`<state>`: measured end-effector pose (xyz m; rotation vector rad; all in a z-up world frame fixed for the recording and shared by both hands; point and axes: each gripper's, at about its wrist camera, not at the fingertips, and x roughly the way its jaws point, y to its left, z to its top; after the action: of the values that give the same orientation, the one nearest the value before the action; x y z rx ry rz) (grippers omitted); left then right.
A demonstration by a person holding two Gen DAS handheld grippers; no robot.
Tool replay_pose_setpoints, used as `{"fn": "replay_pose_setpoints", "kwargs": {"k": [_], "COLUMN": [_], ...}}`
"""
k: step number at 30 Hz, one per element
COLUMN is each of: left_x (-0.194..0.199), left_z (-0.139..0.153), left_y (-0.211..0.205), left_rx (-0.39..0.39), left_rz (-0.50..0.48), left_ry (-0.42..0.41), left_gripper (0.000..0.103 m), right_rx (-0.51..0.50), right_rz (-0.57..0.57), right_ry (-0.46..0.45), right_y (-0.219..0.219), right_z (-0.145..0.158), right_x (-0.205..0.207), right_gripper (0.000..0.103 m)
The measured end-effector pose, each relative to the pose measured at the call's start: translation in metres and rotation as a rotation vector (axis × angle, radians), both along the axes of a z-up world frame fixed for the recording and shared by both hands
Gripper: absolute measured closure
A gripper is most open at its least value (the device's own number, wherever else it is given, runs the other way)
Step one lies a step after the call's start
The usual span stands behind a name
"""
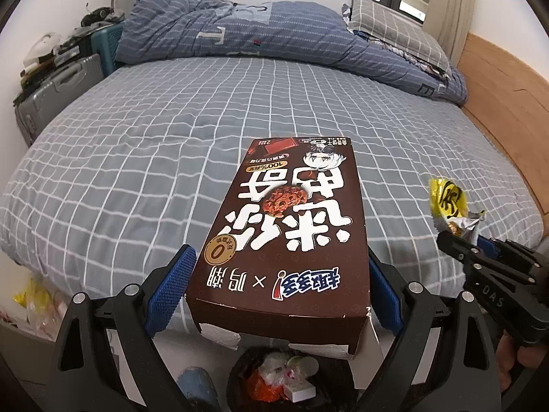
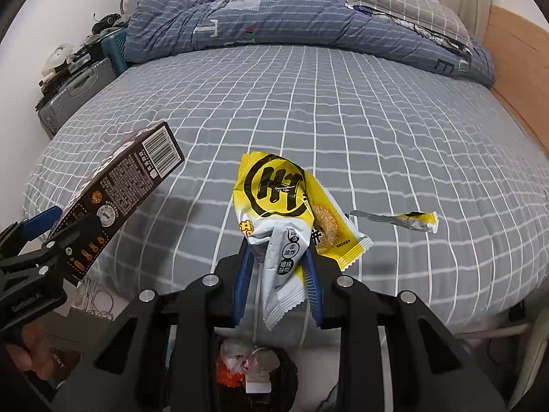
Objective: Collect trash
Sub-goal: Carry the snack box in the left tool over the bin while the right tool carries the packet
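Observation:
My left gripper [image 1: 279,276] is shut on a brown chocolate cookie box [image 1: 288,226], held level above the bed's near edge; it also shows in the right wrist view [image 2: 116,192]. My right gripper [image 2: 278,264] is shut on a yellow and white snack wrapper [image 2: 284,213], which also shows in the left wrist view [image 1: 449,202]. A torn strip of wrapper [image 2: 398,221] lies on the bed sheet to the right. A black-lined trash bin [image 1: 291,377] with trash in it stands on the floor below both grippers; it also shows in the right wrist view [image 2: 254,374].
The bed [image 1: 171,144] has a grey checked sheet, a blue quilt [image 1: 240,31] and a pillow [image 1: 394,31] at the far side. Suitcases [image 1: 51,96] with clutter stand at the left. A wooden headboard [image 1: 507,103] is on the right.

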<state>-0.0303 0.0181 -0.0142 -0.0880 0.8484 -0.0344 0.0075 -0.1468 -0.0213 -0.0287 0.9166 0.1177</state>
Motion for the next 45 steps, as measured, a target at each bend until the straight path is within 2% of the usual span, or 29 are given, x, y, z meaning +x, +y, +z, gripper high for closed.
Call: {"fn": "replay_pose_setpoints", "kwargs": {"k": [9,20,25,32,45], "left_x": [-0.049,-0.098,-0.12,-0.146,-0.182], "left_z": [0.006,0.006,0.007,-0.007,-0.043], "left_y": [-0.007,-0.016,-0.025,-0.029,-0.026], "left_rx": [-0.004,-0.013,0.009,0.026,0.015], "left_rz": [0.001,0.028,0.014,0.011,0.015], "left_ry": [0.003,0.06,0.076,0.128,0.234], "left_gripper": [0.013,0.013,0.013,0.013,0.013], "right_rx": [0.002,0.032,0.022,0.002,-0.029], "right_rz": [-0.003,-0.003,-0.007,-0.003,0.005], "right_ry": [0.01,0.042,0.048,0.063,0.135], "right_y": [0.001,0.0,-0.004,-0.001,0.001], "right_z": [0.003,0.002,0.004,-0.002,-0.044], "right_x": [-0.045,-0.099,-0.118,-0.142,-0.173], "right_gripper": [0.075,0.075,0.075,0.075,0.075]}}
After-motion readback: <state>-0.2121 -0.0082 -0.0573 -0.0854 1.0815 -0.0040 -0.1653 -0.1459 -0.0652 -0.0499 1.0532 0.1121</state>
